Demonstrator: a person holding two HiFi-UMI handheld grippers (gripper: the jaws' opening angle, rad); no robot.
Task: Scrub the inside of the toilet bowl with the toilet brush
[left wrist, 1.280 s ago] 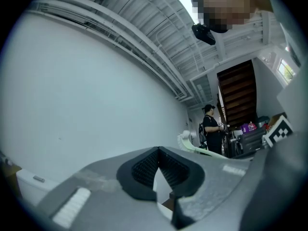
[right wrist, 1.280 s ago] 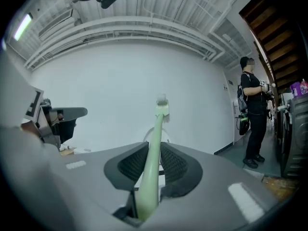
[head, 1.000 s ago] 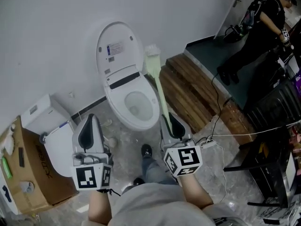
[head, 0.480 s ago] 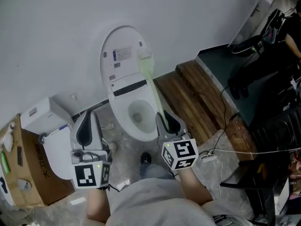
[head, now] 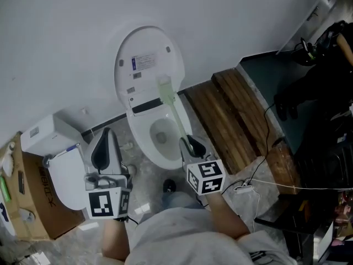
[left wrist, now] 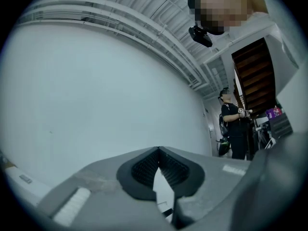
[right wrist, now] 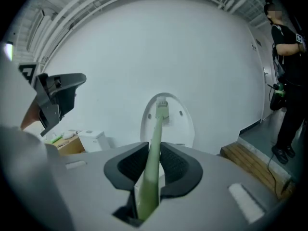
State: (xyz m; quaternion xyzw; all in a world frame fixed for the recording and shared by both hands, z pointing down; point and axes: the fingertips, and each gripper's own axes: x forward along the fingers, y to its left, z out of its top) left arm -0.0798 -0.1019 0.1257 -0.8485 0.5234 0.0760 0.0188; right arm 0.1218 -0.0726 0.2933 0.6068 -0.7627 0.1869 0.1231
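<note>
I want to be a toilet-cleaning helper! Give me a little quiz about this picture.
1. True or false: the right claw grips the pale green plastic toilet brush.
2. The white oval toilet lid is: A) up, B) down, C) missing.
3. Fill the gap: the left claw is shut and holds ____.
Key: 1 true; 2 A; 3 nothing.
</note>
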